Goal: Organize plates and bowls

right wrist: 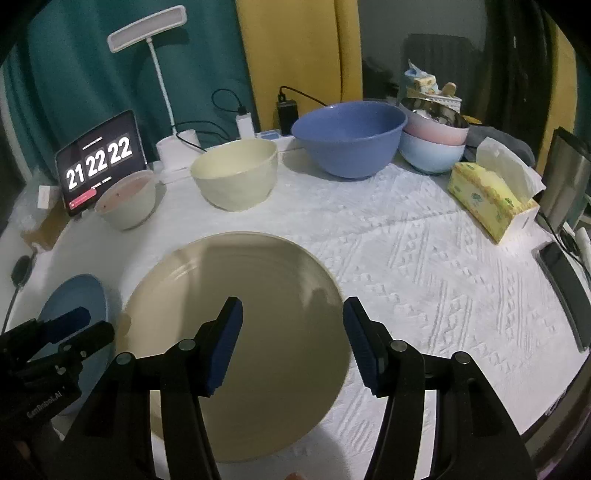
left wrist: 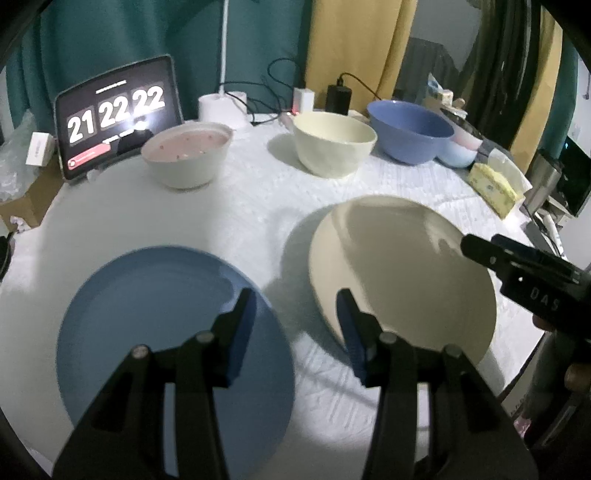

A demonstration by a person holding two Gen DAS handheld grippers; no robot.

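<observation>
A blue plate (left wrist: 147,314) and a cream plate (left wrist: 406,266) lie side by side on the white tablecloth. My left gripper (left wrist: 295,299) hovers open over the gap between them, nothing in its jaws. My right gripper (right wrist: 293,306) is open above the cream plate (right wrist: 258,277), pads apart from it. At the back stand a white bowl with a pink inside (right wrist: 125,199), a cream bowl (right wrist: 236,177) and a large blue bowl (right wrist: 351,136). The blue plate (right wrist: 74,295) shows at the far left, partly behind the left gripper (right wrist: 85,321).
Behind the bowls are a tablet showing a clock (right wrist: 99,158), a white desk lamp (right wrist: 146,29) and chargers with cables. At the right are stacked pale blue and pink bowls (right wrist: 432,147), a yellow tissue box (right wrist: 491,199), a metal container (right wrist: 565,177) and a phone (right wrist: 565,288).
</observation>
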